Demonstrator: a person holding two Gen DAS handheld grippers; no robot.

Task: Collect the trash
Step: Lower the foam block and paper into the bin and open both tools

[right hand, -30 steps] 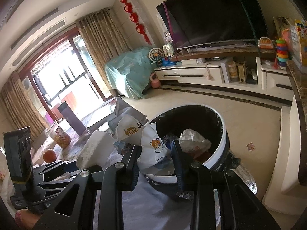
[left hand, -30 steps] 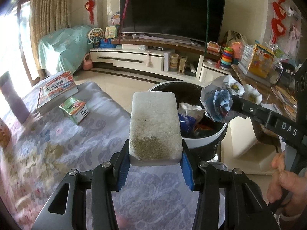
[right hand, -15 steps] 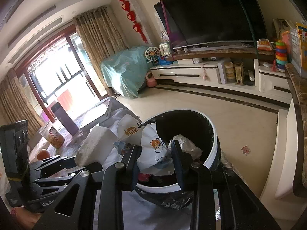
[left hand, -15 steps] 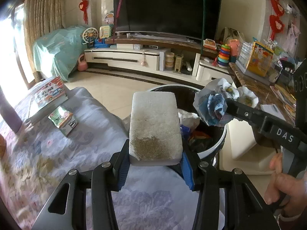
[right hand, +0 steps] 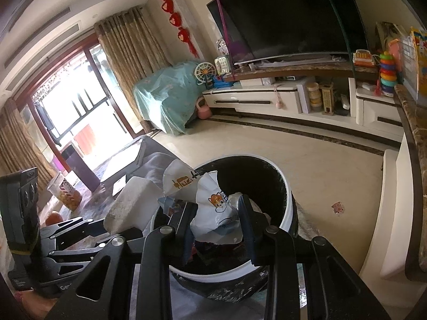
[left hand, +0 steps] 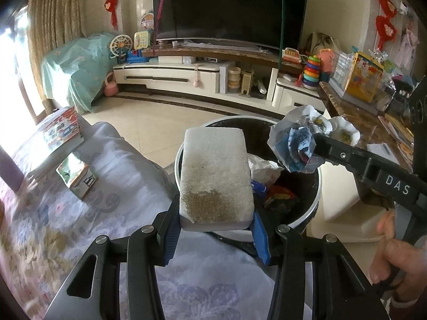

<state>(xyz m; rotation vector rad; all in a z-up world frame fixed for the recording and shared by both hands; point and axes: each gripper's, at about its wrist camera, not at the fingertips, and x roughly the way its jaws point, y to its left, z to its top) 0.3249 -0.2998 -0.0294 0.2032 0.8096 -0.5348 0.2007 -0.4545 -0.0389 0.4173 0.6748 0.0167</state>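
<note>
My left gripper (left hand: 214, 229) is shut on a white foam block (left hand: 214, 176) with a dirty brown patch, held over the near rim of the white trash bin (left hand: 307, 214) with its black liner. The block also shows in the right wrist view (right hand: 128, 205). My right gripper (right hand: 217, 224) is shut on a crumpled white paper wrapper (right hand: 213, 213) with a cartoon fox print, held above the bin's opening (right hand: 256, 181). The wrapper shows in the left wrist view (left hand: 296, 144) over the bin's right side. Several wrappers lie inside the bin.
A table with a lavender floral cloth (left hand: 53, 226) holds a small green carton (left hand: 76, 177) and a book (left hand: 60, 130). A snack bag (right hand: 68, 194) and an orange (right hand: 53, 218) sit on it. The TV cabinet (left hand: 186, 77) stands beyond the floor. A marble-topped counter (left hand: 360, 122) is at right.
Both grippers have moved forward toward the bin with their loads. The wrapper now hangs further over the bin's opening, and the foam block reaches over the bin's near rim.
</note>
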